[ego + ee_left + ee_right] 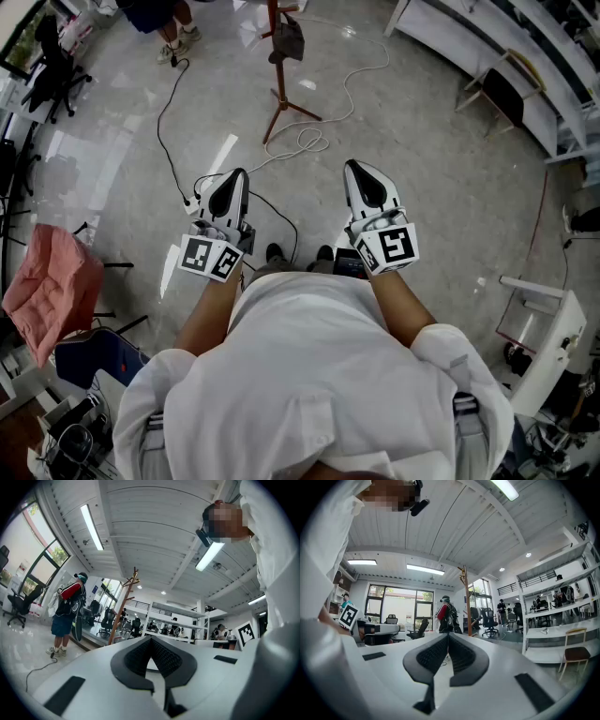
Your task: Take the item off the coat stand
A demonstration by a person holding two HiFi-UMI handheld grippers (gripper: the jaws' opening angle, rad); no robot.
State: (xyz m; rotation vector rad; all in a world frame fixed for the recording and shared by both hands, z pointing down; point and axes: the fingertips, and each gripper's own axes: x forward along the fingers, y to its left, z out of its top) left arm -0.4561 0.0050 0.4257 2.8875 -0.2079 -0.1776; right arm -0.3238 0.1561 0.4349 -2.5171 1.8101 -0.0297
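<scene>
**Both grippers shut and empty, coat stand far ahead**

The ribbed black pads of the left gripper meet at their tips with nothing between them. The right gripper is the same, its jaws closed on air. Each has a smooth white plastic shell that narrows to a point, with a marker cube at the wrist end. Both are carried about level, side by side just in front of the person's white shirt, aimed across the room. I judge this a carrying posture, since nothing is within reach to grasp.

The coat stand is at the far end of the scene, well apart from both grippers and slightly left of the gap between them. It is a slim reddish-brown wooden pole on splayed legs, with short angled pegs near the top. The item hangs high on the pole's right side. It is dark grey, limp and soft-looking; I cannot tell whether it is a bag or a garment. It is untouched, so the task is no further than the approach, and the jaws will need to part before any grasp.

Between the person and the stand lies a glossy pale grey floor. A looping white cable crosses it near the stand's feet, and a thin black cable runs to the left. Both are likely trip hazards. A pink cloth is draped over a frame at near left.
</scene>
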